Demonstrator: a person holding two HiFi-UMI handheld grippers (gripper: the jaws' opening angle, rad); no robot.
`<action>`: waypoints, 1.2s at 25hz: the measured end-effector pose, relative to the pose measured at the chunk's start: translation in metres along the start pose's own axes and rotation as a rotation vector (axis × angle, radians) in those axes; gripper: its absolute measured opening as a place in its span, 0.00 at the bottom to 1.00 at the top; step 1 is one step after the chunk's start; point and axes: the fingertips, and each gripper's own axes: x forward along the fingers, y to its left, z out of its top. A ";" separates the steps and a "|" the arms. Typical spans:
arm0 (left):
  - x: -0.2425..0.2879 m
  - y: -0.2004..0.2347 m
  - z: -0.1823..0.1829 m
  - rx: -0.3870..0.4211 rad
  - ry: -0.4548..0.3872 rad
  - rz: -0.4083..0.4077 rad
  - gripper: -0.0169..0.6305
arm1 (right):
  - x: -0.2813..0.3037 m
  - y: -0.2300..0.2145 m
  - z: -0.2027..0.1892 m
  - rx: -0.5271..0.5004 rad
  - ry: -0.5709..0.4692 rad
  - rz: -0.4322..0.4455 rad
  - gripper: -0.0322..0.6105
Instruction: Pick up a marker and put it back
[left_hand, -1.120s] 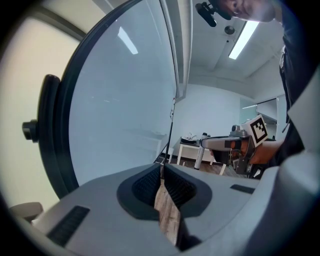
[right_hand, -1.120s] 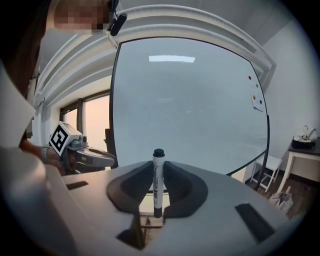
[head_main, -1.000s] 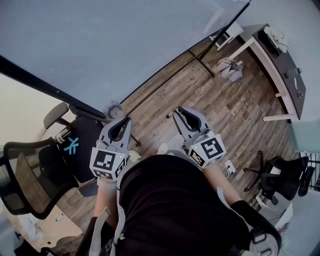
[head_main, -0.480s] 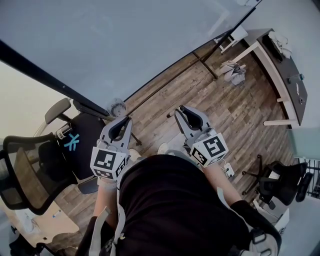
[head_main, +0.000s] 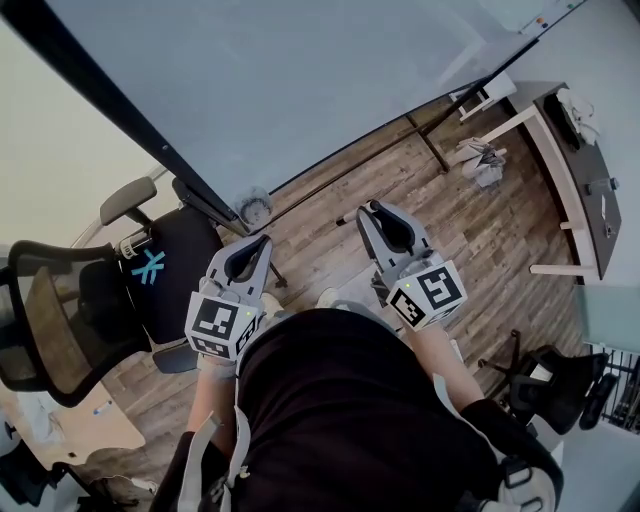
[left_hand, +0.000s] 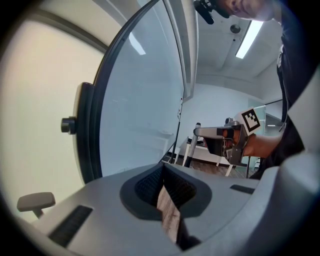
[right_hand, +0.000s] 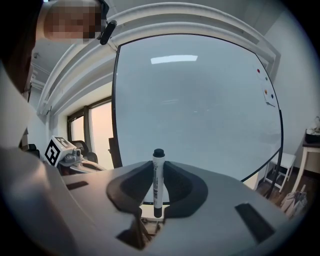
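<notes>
A white marker (right_hand: 158, 182) with a black cap stands upright between the jaws of my right gripper (right_hand: 158, 202), which is shut on it. In the head view the right gripper (head_main: 385, 225) is held out above the wooden floor and points at the big whiteboard (head_main: 300, 80). My left gripper (head_main: 246, 262) is held beside it, also pointing towards the board. In the left gripper view its jaws (left_hand: 167, 200) stand together with nothing between them; only a thin sliver of floor shows through. The right gripper (left_hand: 225, 142) appears in that view too.
A mesh office chair (head_main: 55, 320) and a black chair with a blue logo (head_main: 150, 270) stand at the left. A small round bin (head_main: 255, 210) sits by the whiteboard's foot. A dark desk (head_main: 580, 150), a white bag (head_main: 485, 160) and another chair (head_main: 545, 385) are at the right.
The head view has swung a little, so the whiteboard and chairs sit lower and further right. Both grippers keep their pose and grip; the marker stays in the right one.
</notes>
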 end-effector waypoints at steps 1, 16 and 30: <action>-0.003 0.001 -0.001 -0.003 0.001 0.005 0.04 | 0.003 0.002 0.003 0.000 -0.004 0.007 0.17; -0.050 0.024 -0.015 -0.056 -0.004 0.125 0.04 | 0.060 0.045 0.036 0.004 -0.057 0.154 0.17; -0.103 0.049 -0.037 -0.101 0.001 0.265 0.04 | 0.111 0.092 0.018 -0.020 -0.015 0.287 0.17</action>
